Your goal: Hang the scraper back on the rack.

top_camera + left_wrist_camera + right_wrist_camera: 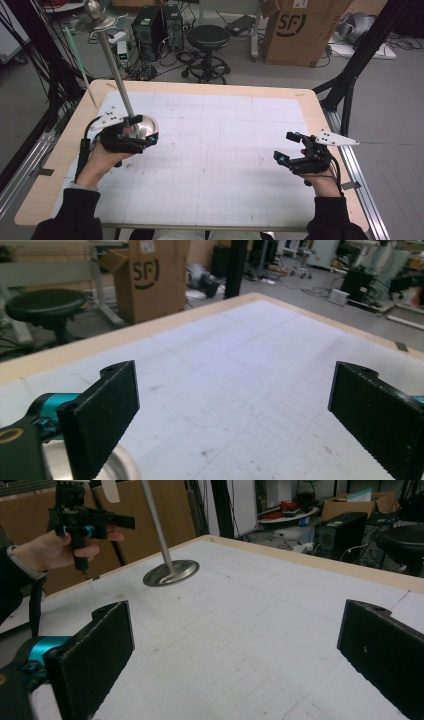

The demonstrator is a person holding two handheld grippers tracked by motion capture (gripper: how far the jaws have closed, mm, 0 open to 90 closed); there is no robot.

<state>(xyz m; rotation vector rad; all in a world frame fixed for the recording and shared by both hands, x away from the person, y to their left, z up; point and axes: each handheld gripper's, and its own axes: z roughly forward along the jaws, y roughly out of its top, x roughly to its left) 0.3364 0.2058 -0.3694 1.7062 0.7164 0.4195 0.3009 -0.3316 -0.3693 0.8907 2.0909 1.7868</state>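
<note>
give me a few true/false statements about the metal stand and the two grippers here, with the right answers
1. The metal stand stands upright on the table, a thin pole rising from its round base. True.
2. The left gripper is clamped on the pole. False: in the left gripper view its jaws stand wide apart with nothing between them.
3. The right gripper holds a cup. False: its jaws are open and empty over the white mat.
4. The stand is on the left gripper's side of the table. True.
5. A cardboard box sits on the floor beyond the table. True.
</note>
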